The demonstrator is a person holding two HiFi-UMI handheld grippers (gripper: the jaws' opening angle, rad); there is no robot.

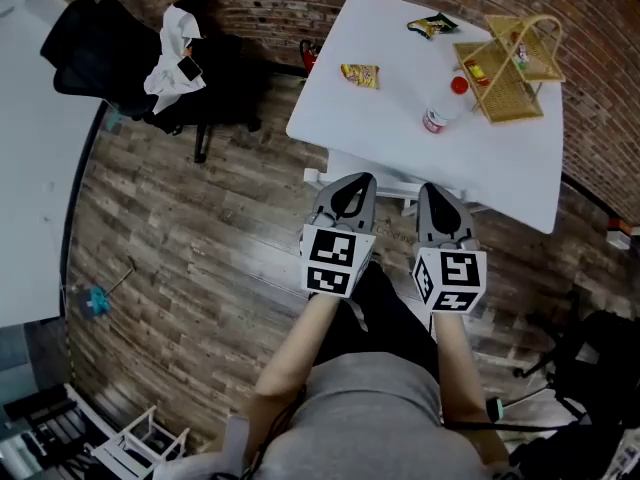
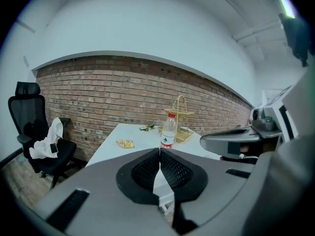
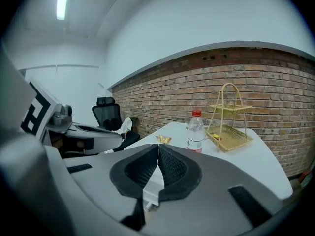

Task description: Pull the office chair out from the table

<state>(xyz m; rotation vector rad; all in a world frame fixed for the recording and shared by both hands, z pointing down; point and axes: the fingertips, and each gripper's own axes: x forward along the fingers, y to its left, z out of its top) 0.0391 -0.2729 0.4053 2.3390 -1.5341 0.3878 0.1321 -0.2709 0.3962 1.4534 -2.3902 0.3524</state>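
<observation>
**Chair untouched, both grippers closed and empty**

The pull has not begun, by my reading. The black mesh-backed office chair stands at the upper left of the head view, close beside the curved edge of a white tabletop on that side. Whether any part of it sits under that top I cannot tell. A crumpled white cloth lies on its seat.

The left gripper and the right gripper hang side by side near the corner of a second white rectangular table, well apart from the chair. Each gripper view shows the jaws pressed together with nothing between them.

Reaching the chair, gripping it and drawing it clear all remain.

The chair's long axis runs upright, from wheel base to headrest. The seat faces toward the rectangular table, with the backrest on the far side.
</observation>
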